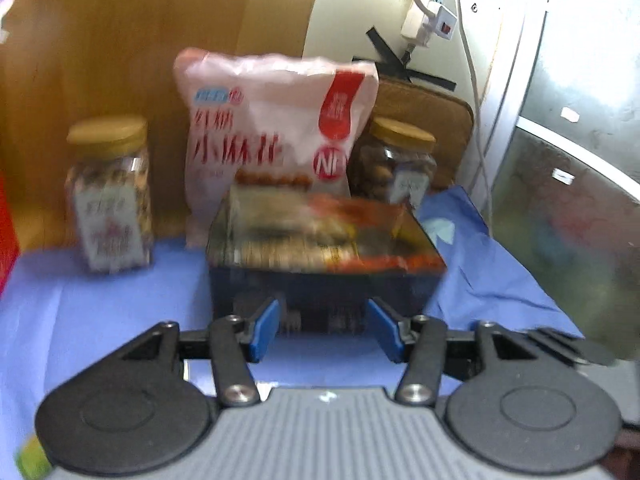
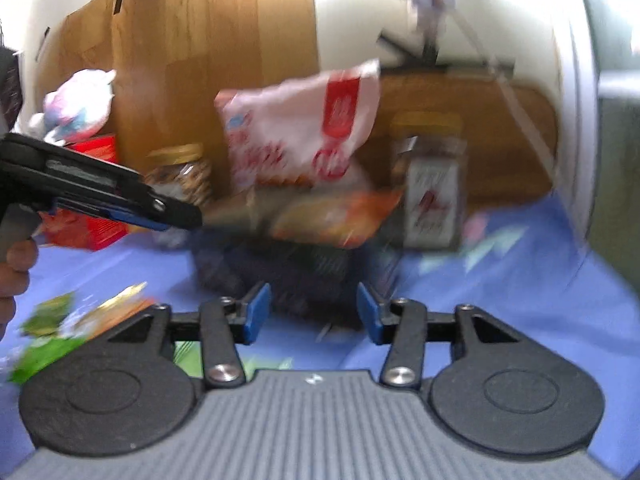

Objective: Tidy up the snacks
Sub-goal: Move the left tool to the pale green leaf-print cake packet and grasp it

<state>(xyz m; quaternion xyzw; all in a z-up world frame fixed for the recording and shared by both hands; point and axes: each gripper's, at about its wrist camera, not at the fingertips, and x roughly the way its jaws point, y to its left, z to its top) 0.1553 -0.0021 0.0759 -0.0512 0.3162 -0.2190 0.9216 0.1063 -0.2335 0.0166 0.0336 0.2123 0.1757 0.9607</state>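
Left gripper [image 1: 322, 322]: fingers [image 1: 266, 326] spread, nothing between them; the blue pads sit just before the near wall of a dark box [image 1: 320, 264], contact not determinable owing to blur. The box stands on a blue cloth [image 1: 100, 320]; its top carries a colourful printed picture, details smeared.

Behind the box, a pink-and-white snack bag [image 1: 276, 120] stands upright against a wooden board [image 1: 160, 40]; the box's far edge lies at the bag's foot. Left of the bag, apart from it, stands a clear jar [image 1: 110, 196] with a gold lid and a paper label; right of the bag, partly behind it, stands a second jar [image 1: 398, 160] of the same make, holding brown pieces. A brown cushion [image 1: 432, 104] leans behind the second jar; a white power strip [image 1: 430, 12] hangs on the wall above.

Right gripper [image 2: 314, 312]: fingers [image 2: 256, 308] spread, holding nothing; they point at the same dark box [image 2: 280, 268], seen here heavily blurred, an orange packet [image 2: 336, 216] resting over its top. The left gripper [image 2: 192, 214] enters this view from the left, its tip at the box's left end; fingers' state not determinable from this side. Green wrappers [image 2: 48, 336] lie on the cloth [image 2: 500, 300] at lower left; a red carton [image 2: 94, 192] sits behind them.
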